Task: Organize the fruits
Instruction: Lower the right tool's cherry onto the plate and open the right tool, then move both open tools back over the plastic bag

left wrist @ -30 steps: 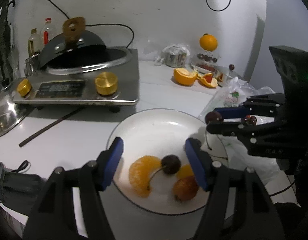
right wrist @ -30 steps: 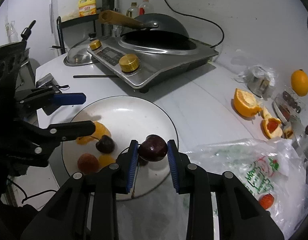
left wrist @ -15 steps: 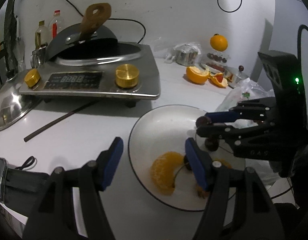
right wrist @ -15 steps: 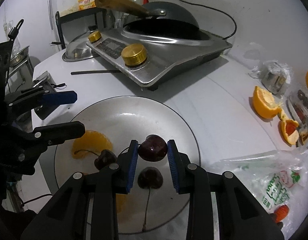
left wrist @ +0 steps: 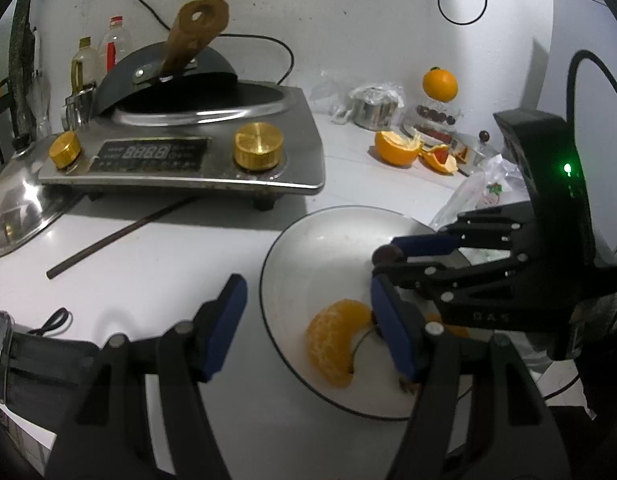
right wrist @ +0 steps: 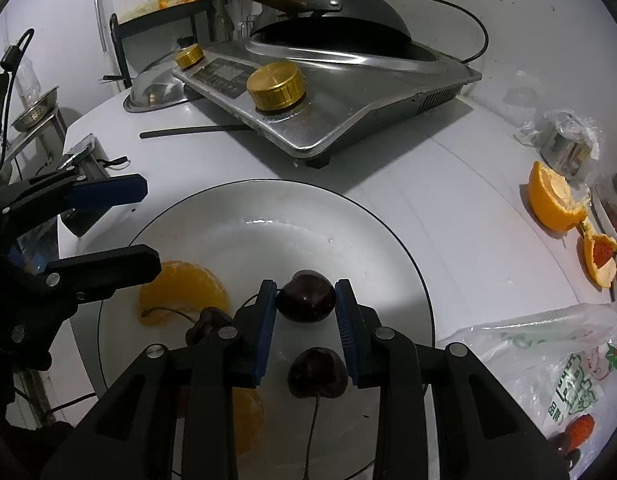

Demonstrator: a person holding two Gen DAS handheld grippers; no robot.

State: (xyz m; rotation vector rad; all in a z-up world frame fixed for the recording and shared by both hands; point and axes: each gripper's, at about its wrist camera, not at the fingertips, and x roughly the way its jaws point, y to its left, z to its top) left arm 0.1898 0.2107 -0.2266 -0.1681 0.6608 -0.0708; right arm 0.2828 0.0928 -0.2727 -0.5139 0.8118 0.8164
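The right gripper (right wrist: 305,305) clamped a dark cherry (right wrist: 306,297) above the white plate (right wrist: 372,240) (a second cherry (right wrist: 317,374) lay beneath); the left gripper (left wrist: 308,320) hung spread wide over the plate's edge.

Left hand-held gripper (left wrist: 308,316) agape, right hand-held gripper (right wrist: 306,300) clamped.

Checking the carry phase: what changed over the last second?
The right gripper, shut on a cherry, carried it from the plate's edge in over the middle. The left gripper drifted left, so the plate now sits to its right. Left jaws stayed open and empty; other plated fruit unmoved.
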